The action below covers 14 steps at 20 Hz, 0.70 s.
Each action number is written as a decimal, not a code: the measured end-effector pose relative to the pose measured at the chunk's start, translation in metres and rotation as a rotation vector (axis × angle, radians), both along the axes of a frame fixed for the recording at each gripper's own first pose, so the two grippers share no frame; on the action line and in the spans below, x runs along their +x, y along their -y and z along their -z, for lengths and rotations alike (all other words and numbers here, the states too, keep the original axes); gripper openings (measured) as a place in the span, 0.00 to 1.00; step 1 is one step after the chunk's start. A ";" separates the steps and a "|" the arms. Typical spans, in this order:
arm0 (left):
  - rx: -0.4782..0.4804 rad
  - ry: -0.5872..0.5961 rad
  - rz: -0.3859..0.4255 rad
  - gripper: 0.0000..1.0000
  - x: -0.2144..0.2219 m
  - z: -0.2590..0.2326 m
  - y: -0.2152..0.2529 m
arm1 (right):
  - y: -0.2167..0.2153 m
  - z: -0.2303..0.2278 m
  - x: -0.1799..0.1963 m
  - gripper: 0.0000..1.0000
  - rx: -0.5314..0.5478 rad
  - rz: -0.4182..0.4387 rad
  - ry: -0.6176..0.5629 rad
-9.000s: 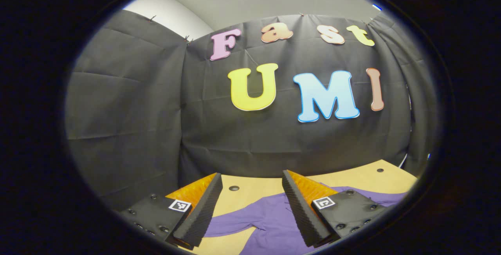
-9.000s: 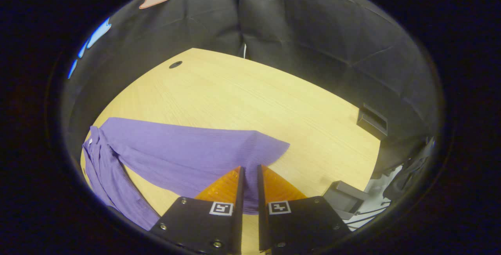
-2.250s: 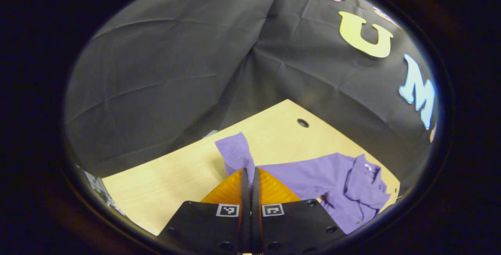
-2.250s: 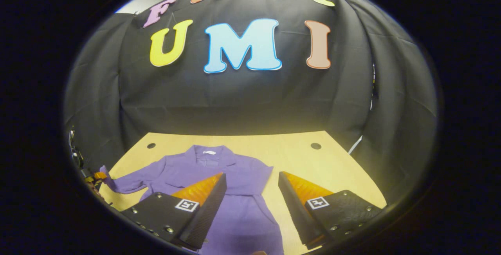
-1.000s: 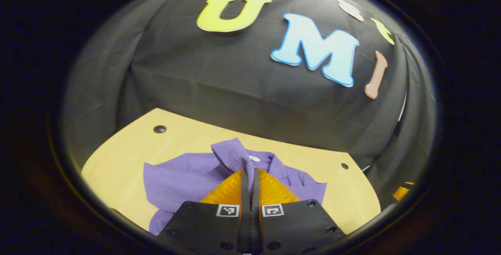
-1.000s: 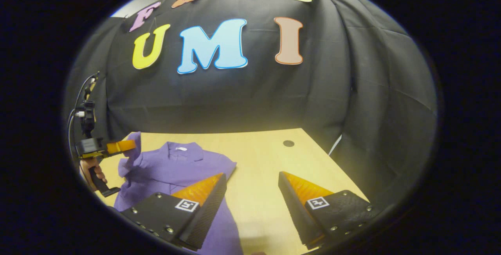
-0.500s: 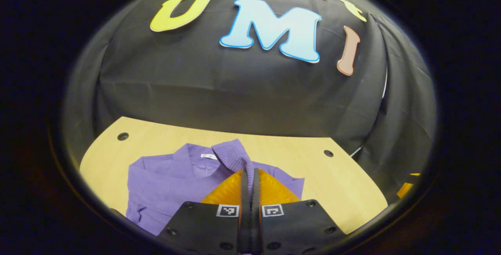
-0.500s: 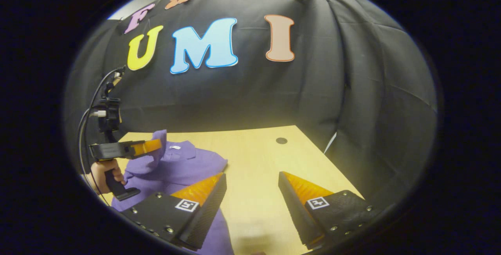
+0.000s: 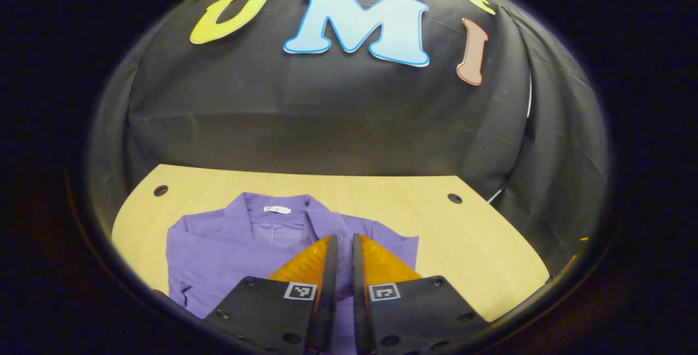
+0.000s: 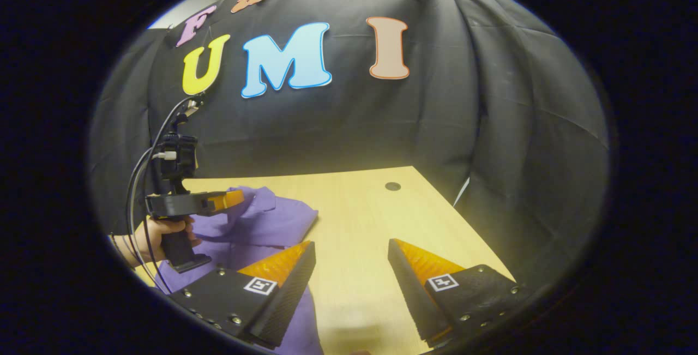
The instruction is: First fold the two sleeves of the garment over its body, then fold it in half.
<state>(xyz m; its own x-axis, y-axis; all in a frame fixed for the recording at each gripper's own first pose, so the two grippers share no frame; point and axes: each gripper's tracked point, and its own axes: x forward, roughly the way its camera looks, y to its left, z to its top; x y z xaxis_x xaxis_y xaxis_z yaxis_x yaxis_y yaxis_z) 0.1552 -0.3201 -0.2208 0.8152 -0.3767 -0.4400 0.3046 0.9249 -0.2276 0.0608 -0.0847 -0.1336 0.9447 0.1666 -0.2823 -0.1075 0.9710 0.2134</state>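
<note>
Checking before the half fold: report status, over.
Left gripper slightly parted above garment. Right gripper wide open, empty. Sleeves look folded in. Nothing blocking on table.

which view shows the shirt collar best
The left gripper view: the collar lies open and centred on the purple shirt. In the right gripper view the left tool covers that part of the shirt.

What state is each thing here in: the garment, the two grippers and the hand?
garment, lying on the table, sleeves folded over its body, not yet folded in half.
left gripper, fingers slightly parted, over the garment.
right gripper, wide open, empty, above the table.
hand, closed around the left gripper's handle.
</note>
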 end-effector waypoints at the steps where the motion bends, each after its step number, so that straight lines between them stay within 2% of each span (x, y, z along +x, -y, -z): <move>1: -0.002 0.004 0.022 0.20 -0.006 -0.004 0.005 | 0.000 0.000 0.000 0.82 -0.002 -0.003 0.001; 2: -0.006 0.010 0.040 0.36 -0.011 -0.008 0.011 | 0.001 -0.001 0.000 0.85 -0.008 0.000 0.005; 4: -0.016 0.035 0.066 0.60 -0.020 -0.017 0.016 | 0.002 -0.002 -0.001 0.85 -0.027 0.013 0.020; 6: -0.018 0.060 0.073 0.75 -0.028 -0.025 0.014 | 0.001 -0.004 -0.002 0.85 -0.036 0.021 0.028; 7: -0.019 0.068 0.073 0.75 -0.034 -0.029 0.009 | -0.001 -0.002 -0.009 0.85 -0.034 0.020 0.029; 8: -0.023 0.070 0.068 0.84 -0.039 -0.032 0.005 | -0.003 -0.001 -0.018 0.85 -0.034 0.019 0.029; 11: -0.033 0.072 0.042 0.92 -0.058 -0.040 -0.023 | -0.015 0.007 -0.032 0.85 -0.039 0.013 0.026; 12: -0.033 0.074 0.031 0.88 -0.065 -0.043 -0.035 | -0.021 0.010 -0.036 0.85 -0.038 0.013 0.024; 14: -0.021 0.079 0.011 0.92 -0.081 -0.047 -0.062 | -0.032 0.018 -0.043 0.85 -0.044 0.017 0.015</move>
